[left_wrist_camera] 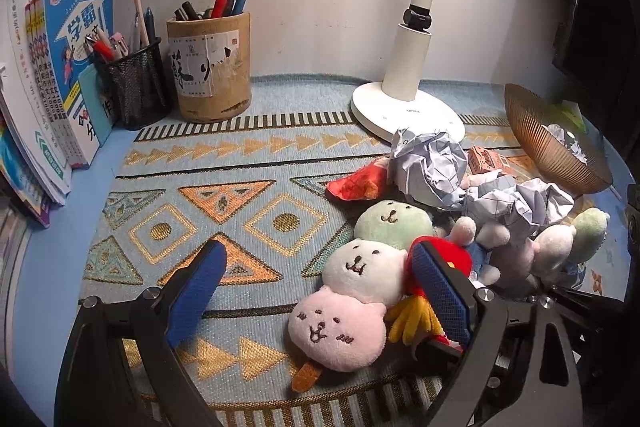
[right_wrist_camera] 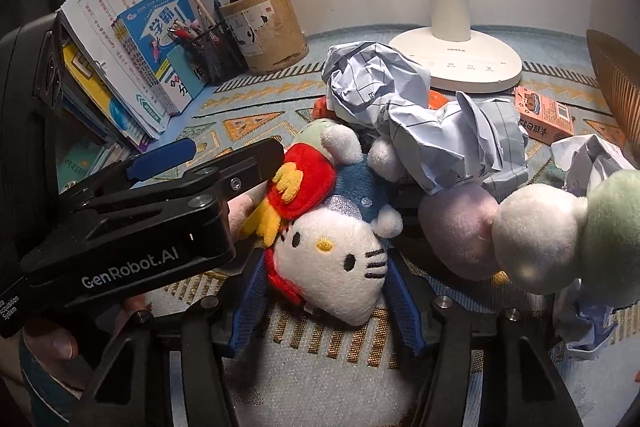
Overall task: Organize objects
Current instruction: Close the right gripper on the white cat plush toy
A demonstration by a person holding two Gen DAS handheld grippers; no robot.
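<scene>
Step in hand: judged to be picking the cat plush [right_wrist_camera: 340, 263] out of the toy pile, as part of sorting the desk mat's clutter.
Right gripper [right_wrist_camera: 324, 291]: blue pads [right_wrist_camera: 250, 307] sit on either side of the cat plush's white head, narrowed to about its width; both seem to touch the fur, so I read it as gripped, lightly.
Left gripper [left_wrist_camera: 320, 291]: jaws wide, nothing pressed between them; its far pad [left_wrist_camera: 440, 291] lies against the red part of the cat plush, and the stacked-face plush [left_wrist_camera: 352, 291] lies in the gap.
Where the plush is: near edge of the patterned mat [left_wrist_camera: 224, 195], right half, head toward the camera, blue body under the crumpled paper [right_wrist_camera: 400, 107].
Neighbours: second skewer plush [right_wrist_camera: 536, 235] just right of it; orange carton [right_wrist_camera: 546, 115] and ribbed bowl [left_wrist_camera: 556, 147] toward the right edge; lamp base [left_wrist_camera: 404, 107] at the back.
Doing it well: squeeze at the head's widest part, so the soft fur does not slip out.
Lift: pull toward the near edge first; the paper overlapping the body may drag along.
Left gripper's part: hold clear, or pin the stacked-face plush down.
Risk: the yellow fringe [right_wrist_camera: 276, 203] catching on the left gripper.
</scene>
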